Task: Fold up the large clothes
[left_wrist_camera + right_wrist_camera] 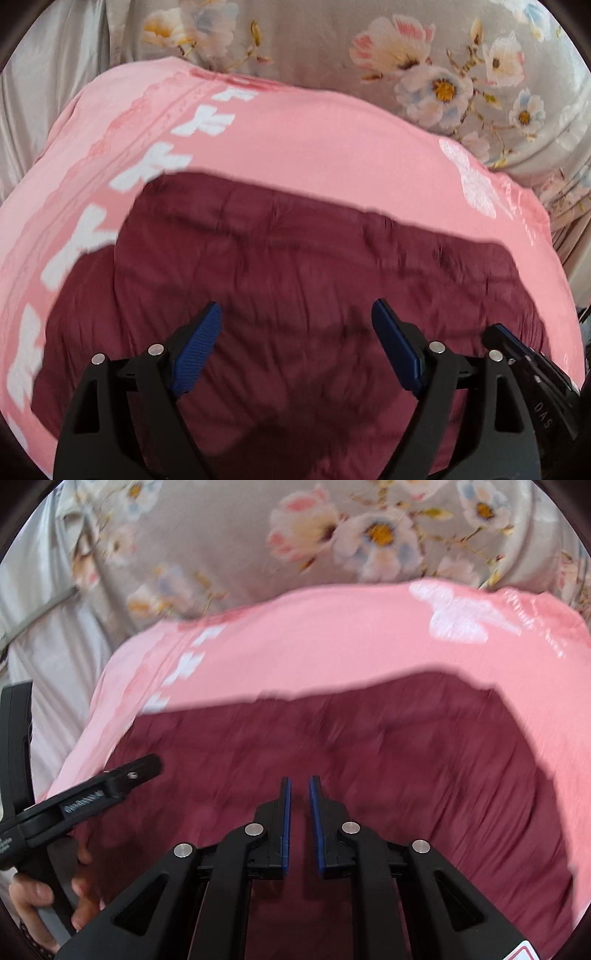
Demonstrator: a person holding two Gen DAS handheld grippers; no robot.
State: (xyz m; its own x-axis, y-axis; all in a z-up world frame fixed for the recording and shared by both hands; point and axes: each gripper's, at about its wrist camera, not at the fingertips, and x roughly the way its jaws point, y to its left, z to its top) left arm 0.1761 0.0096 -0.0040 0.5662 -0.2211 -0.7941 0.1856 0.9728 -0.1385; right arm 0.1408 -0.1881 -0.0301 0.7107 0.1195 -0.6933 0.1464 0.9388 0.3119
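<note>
A dark maroon garment (pixel 295 280) lies folded and wrinkled on a pink cloth (pixel 317 140) with white marks. It also shows in the right wrist view (pixel 369 746), on the same pink cloth (pixel 314 653). My left gripper (pixel 297 314) is open and empty, just above the maroon garment's near part. My right gripper (pixel 300 786) has its jaws nearly closed with a narrow gap and nothing between them, also above the garment. The left gripper's body (pixel 74 797) shows at the left of the right wrist view, held by a hand.
A grey floral bedsheet (pixel 424 66) lies beyond the pink cloth, also in the right wrist view (pixel 258 535). Plain grey satin fabric (pixel 44 92) lies at the left. The right gripper's body (pixel 532 373) is at the lower right of the left view.
</note>
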